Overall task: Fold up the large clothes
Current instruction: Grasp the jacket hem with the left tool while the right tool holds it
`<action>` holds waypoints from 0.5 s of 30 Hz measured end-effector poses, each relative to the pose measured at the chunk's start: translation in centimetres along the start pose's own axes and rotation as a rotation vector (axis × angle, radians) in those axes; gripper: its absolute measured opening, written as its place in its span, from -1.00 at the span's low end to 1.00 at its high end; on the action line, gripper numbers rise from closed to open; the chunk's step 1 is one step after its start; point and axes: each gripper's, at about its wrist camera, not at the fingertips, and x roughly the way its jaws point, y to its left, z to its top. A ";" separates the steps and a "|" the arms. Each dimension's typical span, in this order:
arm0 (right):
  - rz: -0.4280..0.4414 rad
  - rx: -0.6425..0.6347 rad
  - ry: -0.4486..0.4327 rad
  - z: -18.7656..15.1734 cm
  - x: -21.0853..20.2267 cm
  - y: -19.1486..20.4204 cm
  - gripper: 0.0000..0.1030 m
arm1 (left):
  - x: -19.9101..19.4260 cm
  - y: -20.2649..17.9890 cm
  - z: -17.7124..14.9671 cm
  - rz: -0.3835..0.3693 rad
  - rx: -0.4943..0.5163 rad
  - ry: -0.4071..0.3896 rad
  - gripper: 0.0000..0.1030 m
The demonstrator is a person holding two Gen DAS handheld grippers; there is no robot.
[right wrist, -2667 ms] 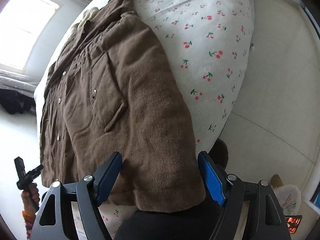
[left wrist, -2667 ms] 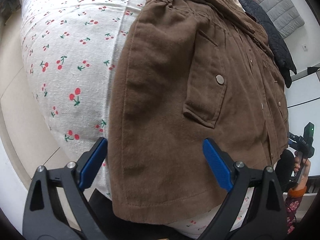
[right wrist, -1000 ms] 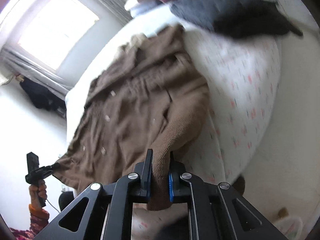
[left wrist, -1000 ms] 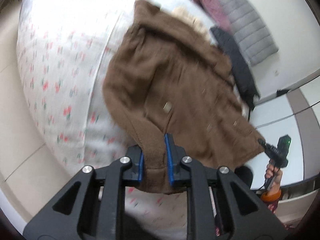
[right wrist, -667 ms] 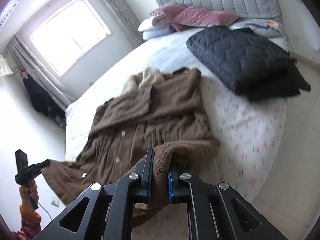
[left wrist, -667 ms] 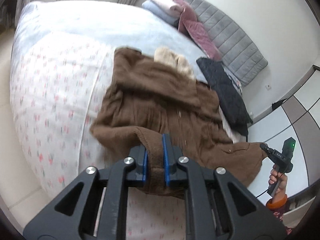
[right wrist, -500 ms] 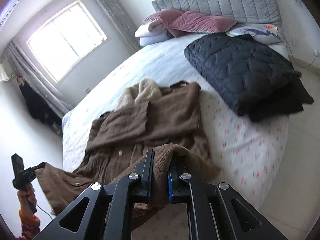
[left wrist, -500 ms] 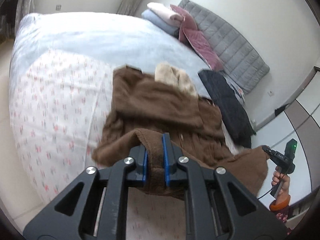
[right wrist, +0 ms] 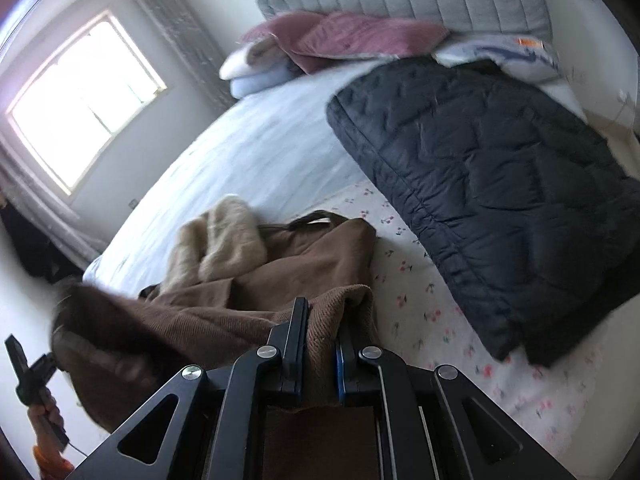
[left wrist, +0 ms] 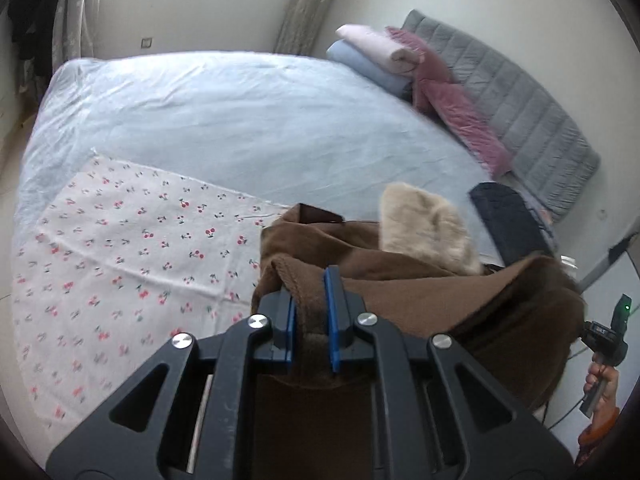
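Observation:
A brown corduroy jacket [left wrist: 420,288] with a beige fleece collar [left wrist: 424,228] lies on the cherry-print sheet [left wrist: 120,248]. My left gripper [left wrist: 310,312] is shut on one corner of its bottom hem and holds it lifted over the jacket body. My right gripper [right wrist: 320,344] is shut on the other hem corner of the jacket [right wrist: 312,264], also lifted. The hem stretches between the two grippers and hangs over the collar end. The lower jacket is hidden under the raised fabric.
A dark quilted jacket [right wrist: 500,192] lies on the bed to the right. Pink and white pillows [left wrist: 400,56] and a grey headboard [left wrist: 520,108] are at the far end. Pale blue bedding [left wrist: 224,120] spreads beyond the sheet. A window [right wrist: 80,96] is at the left.
Both grippers closed on the jacket's bottom hem corners, lifted them off the bed edge and carried the hem forward toward the collar, doubling the jacket over.

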 end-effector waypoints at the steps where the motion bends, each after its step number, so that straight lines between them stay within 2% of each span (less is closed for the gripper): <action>1: 0.007 0.014 0.014 0.5 1.5 -0.4 -0.80 | 1.4 0.2 0.2 0.004 -0.003 0.021 -0.72; 4: 0.001 0.027 0.067 1.0 6.0 -1.0 -0.80 | 6.2 0.6 0.1 0.045 -0.016 0.108 -0.72; 6: -0.059 0.010 0.097 0.9 8.5 -0.8 -0.79 | 8.3 0.7 -0.2 0.096 0.001 0.134 -0.72; 8: -0.091 -0.004 0.112 0.8 10.2 -0.9 -0.78 | 9.7 0.9 -0.5 0.111 0.004 0.148 -0.71; 11: -0.061 0.042 0.136 0.8 11.1 -2.1 -0.75 | 10.2 1.7 -0.7 0.082 -0.022 0.163 -0.65; 14: 0.008 0.104 0.170 1.2 10.6 -3.3 -0.59 | 9.4 2.1 -0.5 0.027 -0.023 0.185 -0.52; 15: 0.030 0.116 0.176 1.5 10.3 -3.4 -0.50 | 8.9 2.2 -0.4 0.016 -0.016 0.187 -0.38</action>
